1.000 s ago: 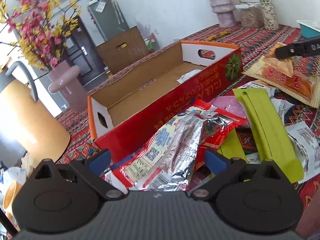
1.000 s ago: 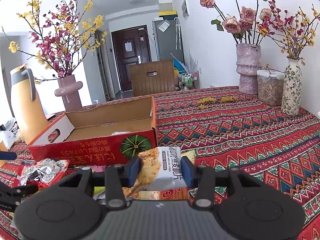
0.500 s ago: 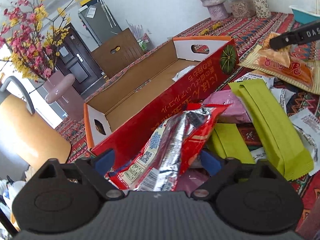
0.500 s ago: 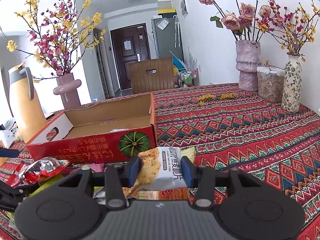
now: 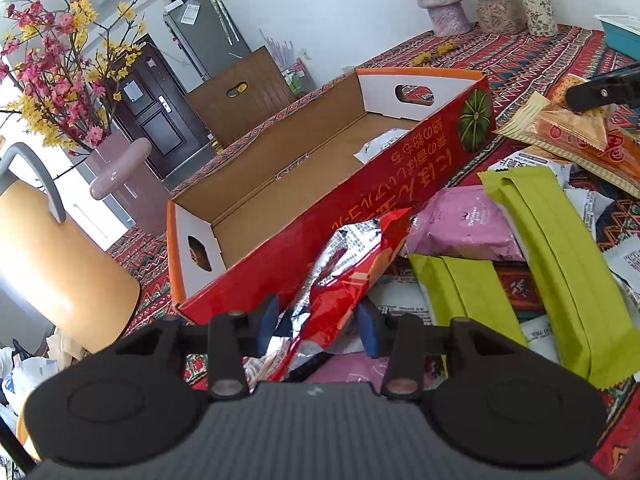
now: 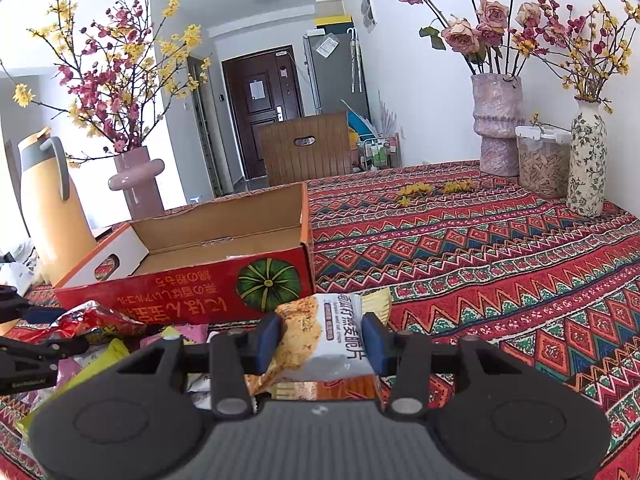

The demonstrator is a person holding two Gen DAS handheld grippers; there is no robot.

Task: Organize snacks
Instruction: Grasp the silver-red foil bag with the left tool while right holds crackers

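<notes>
Tablecloth (image 6: 500, 264) in red zigzag pattern bears cardboard box (image 6: 192, 296), flower vases (image 6: 496, 128).

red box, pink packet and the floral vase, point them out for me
red box (image 5: 360, 208), left wrist view, on its printed long side
pink packet (image 5: 464, 220), left wrist view, on its flat front
floral vase (image 6: 586, 160), right wrist view, on its patterned body

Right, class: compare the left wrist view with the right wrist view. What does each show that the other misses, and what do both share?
Only the left wrist view shows the green packets and the left gripper, its jaws just closed onto the red foil packet. Only the right wrist view shows the right gripper pinching a white cracker packet. Both show the red cardboard box.
</notes>
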